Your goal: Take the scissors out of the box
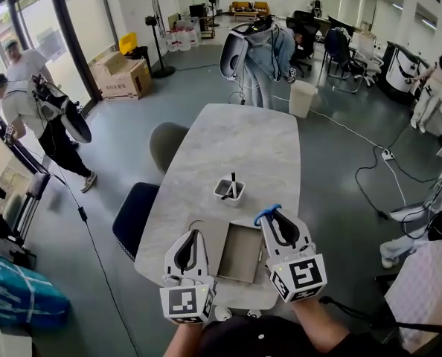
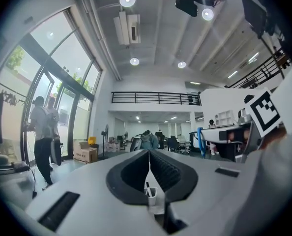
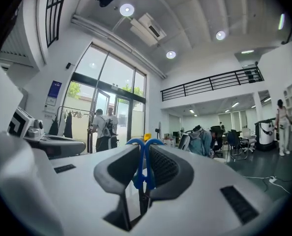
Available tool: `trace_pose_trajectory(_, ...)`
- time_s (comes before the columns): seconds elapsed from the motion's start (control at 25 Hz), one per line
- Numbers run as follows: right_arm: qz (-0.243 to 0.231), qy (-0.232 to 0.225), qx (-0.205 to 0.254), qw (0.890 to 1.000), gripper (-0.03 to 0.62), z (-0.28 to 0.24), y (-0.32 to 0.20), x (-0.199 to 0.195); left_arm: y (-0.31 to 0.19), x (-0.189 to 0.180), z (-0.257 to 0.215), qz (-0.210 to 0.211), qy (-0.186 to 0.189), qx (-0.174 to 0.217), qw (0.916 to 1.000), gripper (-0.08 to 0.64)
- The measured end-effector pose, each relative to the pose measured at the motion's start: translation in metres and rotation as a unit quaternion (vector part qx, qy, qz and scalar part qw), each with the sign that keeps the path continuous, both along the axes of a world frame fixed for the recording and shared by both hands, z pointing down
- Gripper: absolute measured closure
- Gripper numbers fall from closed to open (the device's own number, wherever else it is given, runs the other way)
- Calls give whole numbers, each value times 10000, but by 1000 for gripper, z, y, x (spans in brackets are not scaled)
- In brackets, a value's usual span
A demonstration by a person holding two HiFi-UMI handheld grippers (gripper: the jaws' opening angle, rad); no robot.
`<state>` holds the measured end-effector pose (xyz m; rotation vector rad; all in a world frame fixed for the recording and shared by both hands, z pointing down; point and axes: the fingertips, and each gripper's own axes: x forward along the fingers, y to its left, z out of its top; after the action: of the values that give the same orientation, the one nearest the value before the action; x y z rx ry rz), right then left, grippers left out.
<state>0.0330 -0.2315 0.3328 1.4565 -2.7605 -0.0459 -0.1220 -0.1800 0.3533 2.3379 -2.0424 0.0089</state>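
Note:
Blue-handled scissors (image 1: 266, 214) are clamped in my right gripper (image 1: 273, 213), held in the air above the table's near right part. In the right gripper view the blue handle loops (image 3: 143, 168) sit pinched between the dark pads, with the gripper (image 3: 144, 145) pointing level across the room. The open grey box (image 1: 240, 253) lies on the marble table (image 1: 236, 140) between both grippers, and its inside looks bare. My left gripper (image 1: 192, 234) hovers left of the box. Its jaws meet at the tips in the left gripper view (image 2: 149, 153), with nothing between them.
A small white container (image 1: 230, 190) with a dark pen stands mid-table beyond the box; the same container (image 2: 151, 193) shows below the left jaws. Two chairs (image 1: 135, 214) stand at the table's left side. People stand at the far end (image 1: 269, 58) and by the glass doors (image 1: 27, 103).

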Motion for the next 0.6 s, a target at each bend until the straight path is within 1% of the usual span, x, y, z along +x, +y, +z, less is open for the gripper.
trace_pose_trajectory(0.24,90,-175,83,9998,528,-3,14,13,4,-1,-8,-30,-77,136,9999,543)
trace_pose_trajectory(0.36,111,-337,128,9993,528,-3,17,14,5,-1,-11,-11,-112,184,9998,543)
trace_pose_trajectory(0.48,54,-224,215,9995,528,-2,17,14,7,2,-13,11,-148,205,9997,543)
trace_pose_trajectory(0.6,54,-277,157,9995,528,1,19,13,9,2,-15,11,-177,236,9996,543)
